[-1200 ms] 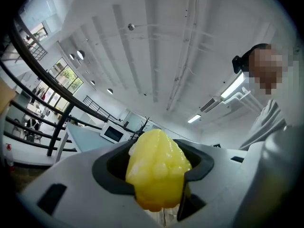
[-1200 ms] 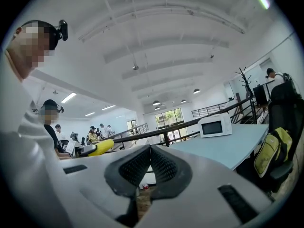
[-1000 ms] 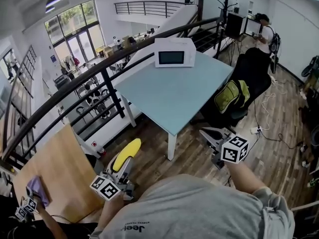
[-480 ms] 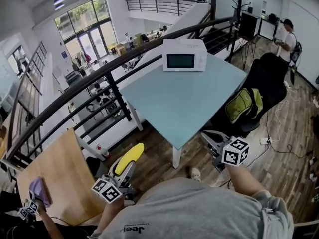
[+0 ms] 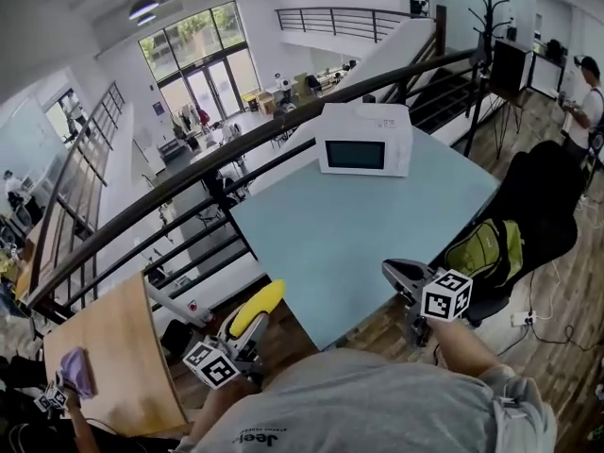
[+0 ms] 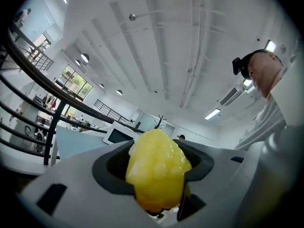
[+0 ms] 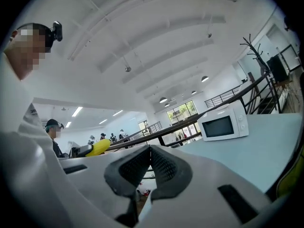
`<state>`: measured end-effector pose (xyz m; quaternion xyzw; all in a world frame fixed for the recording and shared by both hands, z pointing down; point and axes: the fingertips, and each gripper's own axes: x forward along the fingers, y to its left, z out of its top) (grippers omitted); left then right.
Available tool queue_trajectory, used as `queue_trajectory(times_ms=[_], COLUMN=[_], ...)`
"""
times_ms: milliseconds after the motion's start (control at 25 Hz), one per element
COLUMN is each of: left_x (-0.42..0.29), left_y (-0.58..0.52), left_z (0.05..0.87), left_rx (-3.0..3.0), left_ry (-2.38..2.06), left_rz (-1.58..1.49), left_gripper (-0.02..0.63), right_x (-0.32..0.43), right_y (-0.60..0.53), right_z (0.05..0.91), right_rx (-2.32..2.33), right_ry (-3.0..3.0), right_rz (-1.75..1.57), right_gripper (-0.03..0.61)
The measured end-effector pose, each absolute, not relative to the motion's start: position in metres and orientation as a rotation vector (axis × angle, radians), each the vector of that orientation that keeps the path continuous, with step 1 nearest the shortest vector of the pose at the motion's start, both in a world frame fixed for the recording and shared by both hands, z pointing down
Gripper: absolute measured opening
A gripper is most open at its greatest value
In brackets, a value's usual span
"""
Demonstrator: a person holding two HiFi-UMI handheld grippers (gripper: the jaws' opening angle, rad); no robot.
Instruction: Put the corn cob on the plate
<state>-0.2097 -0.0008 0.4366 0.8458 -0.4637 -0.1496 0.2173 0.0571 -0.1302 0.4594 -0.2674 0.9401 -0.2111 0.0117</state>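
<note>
My left gripper (image 5: 251, 319) is shut on a yellow corn cob (image 5: 258, 306), which sticks out past the jaws toward the near corner of the light blue table (image 5: 377, 217). In the left gripper view the corn cob (image 6: 157, 169) fills the gap between the pads, its tip pointing at the camera. My right gripper (image 5: 397, 274) hangs over the table's near edge; in the right gripper view its ribbed pads (image 7: 164, 163) meet with nothing between them. The corn cob (image 7: 99, 147) also shows at the left there. No plate is in view.
A white microwave (image 5: 363, 140) stands at the far side of the blue table. A black railing (image 5: 189, 182) runs behind it. A wooden table (image 5: 113, 357) lies at the left, with a purple cloth (image 5: 73, 370). A black chair (image 5: 533, 206) holding a green backpack (image 5: 486, 248) stands right.
Both grippers have moved toward the blue table, whose near corner now lies between them. The corn cob stays held in the left gripper. The right gripper now overlaps the table edge.
</note>
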Motion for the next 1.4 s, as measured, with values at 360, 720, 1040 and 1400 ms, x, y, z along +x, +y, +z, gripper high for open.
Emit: queue_trajectory(times_ms=[360, 720, 1040, 1400], left_x=[-0.154, -0.129, -0.126, -0.191], left_y=[-0.087, -0.124, -0.15, -0.201], left_z=[0.436, 0.435, 0.444, 0.464], left_rx=[2.326, 2.312, 2.336, 2.387], left_ry=[-1.303, -1.33, -1.271, -1.123], left_rz=[-0.344, -0.289, -0.264, -0.332], left_gripper=[0.256, 0.256, 0.256, 0.256], right_x=[0.09, 0.116, 0.117, 0.077], right_y=[-0.216, -0.258, -0.273, -0.302], right_z=[0.481, 0.498, 0.515, 0.51], right_rx=[-0.741, -0.718, -0.762, -0.983], right_ry=[2.918, 2.867, 2.841, 2.83], right_rz=[-0.747, -0.824, -0.86, -0.796], right_gripper=[0.017, 0.017, 0.017, 0.017])
